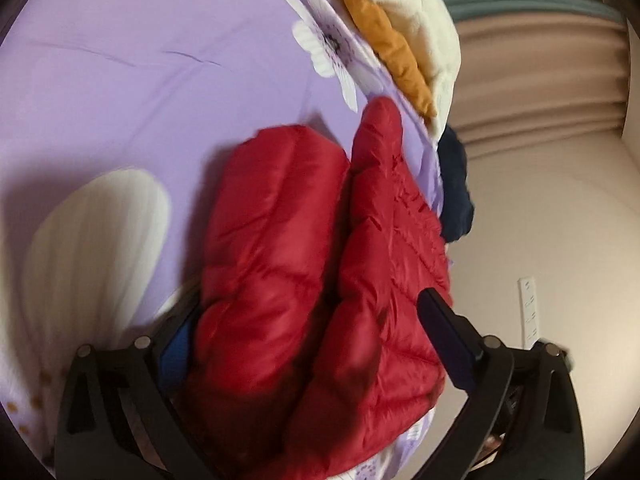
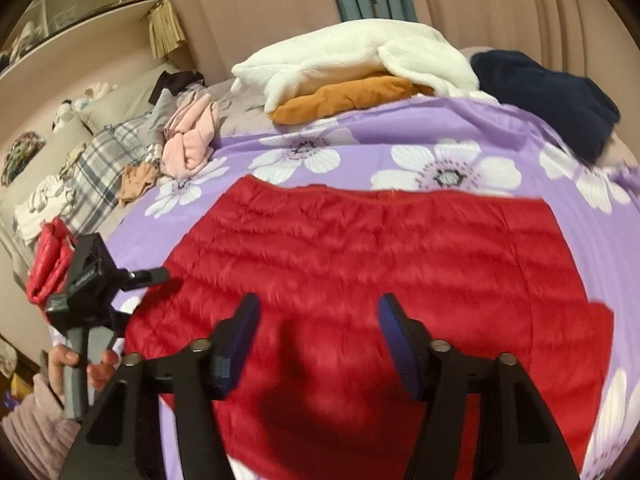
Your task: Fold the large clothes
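Note:
A red quilted puffer jacket (image 2: 360, 264) lies spread on a purple flowered bedsheet (image 2: 360, 144). My right gripper (image 2: 316, 320) is open and empty, just above the jacket's near part. My left gripper (image 1: 304, 320) has its jaws around a bunched sleeve of the red jacket (image 1: 288, 240) and lifts it off the sheet (image 1: 120, 80). In the right wrist view the left gripper (image 2: 52, 264) is at the far left, held by a hand, with red fabric between its fingers.
A white fleece (image 2: 352, 56) lies on an orange garment (image 2: 348, 98) at the bed's far edge, with a navy garment (image 2: 552, 96) to the right. Pink (image 2: 192, 136) and plaid clothes (image 2: 104, 176) are heaped at the left. Curtains hang behind the bed.

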`<action>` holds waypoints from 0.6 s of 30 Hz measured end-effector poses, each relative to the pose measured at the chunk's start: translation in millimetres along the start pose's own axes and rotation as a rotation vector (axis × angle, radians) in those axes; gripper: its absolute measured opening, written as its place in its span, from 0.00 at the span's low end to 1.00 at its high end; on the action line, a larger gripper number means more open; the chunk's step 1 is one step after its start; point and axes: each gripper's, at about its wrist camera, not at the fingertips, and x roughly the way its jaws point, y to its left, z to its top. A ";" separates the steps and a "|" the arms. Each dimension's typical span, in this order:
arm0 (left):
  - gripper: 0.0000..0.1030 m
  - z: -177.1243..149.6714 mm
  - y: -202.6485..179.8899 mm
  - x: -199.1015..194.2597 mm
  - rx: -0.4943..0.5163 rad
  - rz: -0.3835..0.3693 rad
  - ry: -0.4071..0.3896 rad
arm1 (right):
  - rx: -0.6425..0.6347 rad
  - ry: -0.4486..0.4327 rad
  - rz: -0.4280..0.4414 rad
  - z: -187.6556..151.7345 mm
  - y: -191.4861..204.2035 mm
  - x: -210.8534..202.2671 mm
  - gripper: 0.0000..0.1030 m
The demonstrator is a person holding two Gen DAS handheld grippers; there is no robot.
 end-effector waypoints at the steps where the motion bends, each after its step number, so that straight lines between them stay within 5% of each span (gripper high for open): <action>1: 0.97 0.9 -1.4 3.4 0.006 0.010 0.008 | -0.008 0.004 -0.009 2.2 1.2 4.1 0.52; 4: 0.95 8.2 -8.5 16.9 0.034 0.046 0.025 | -0.031 0.052 -0.027 6.9 5.4 24.0 0.41; 6: 0.82 9.8 -11.7 20.6 0.053 0.087 0.028 | -0.053 0.102 -0.062 3.5 7.0 41.4 0.33; 12: 0.48 8.4 -20.5 15.1 0.084 0.130 0.017 | -0.040 0.164 -0.079 -5.5 -3.3 69.3 0.27; 18: 0.37 -0.4 -76.5 7.4 0.255 0.195 -0.031 | -0.025 0.165 -0.079 -8.6 -5.9 75.7 0.26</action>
